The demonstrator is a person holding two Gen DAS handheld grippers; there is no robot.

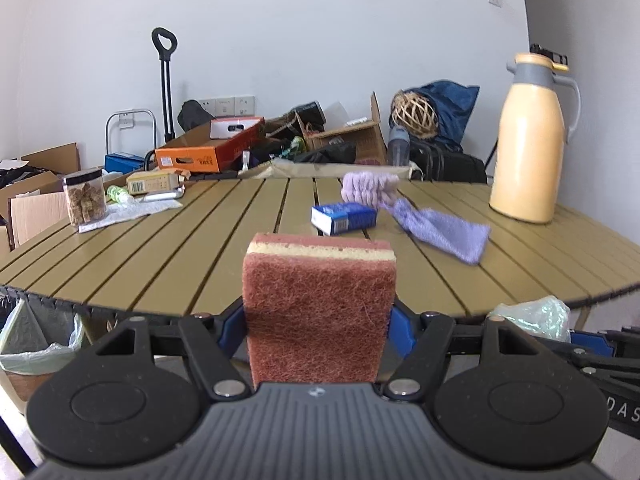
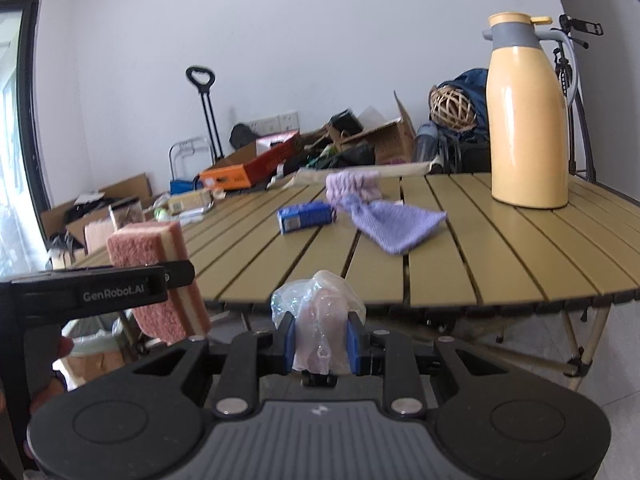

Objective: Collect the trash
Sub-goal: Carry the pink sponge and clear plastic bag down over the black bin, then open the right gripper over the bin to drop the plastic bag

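Trash is being carried off the surface [image 2: 460, 248]: the left hand-held gripper [image 1: 318, 332] is clamping a soft, springy sponge [image 1: 320, 304] by its sides, the right hand-held gripper [image 2: 320, 344] is pinching a light, slippery plastic wad [image 2: 316, 312] mid-body.

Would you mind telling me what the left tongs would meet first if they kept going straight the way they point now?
Probably the small blue box lying on the slatted table: it sits just beyond the sponge that the left tongs hold. Depth is unclear, so the table's near edge might come first.

Left tongs [image 1: 318, 330] apparently clamp sponge [image 1: 318, 308]
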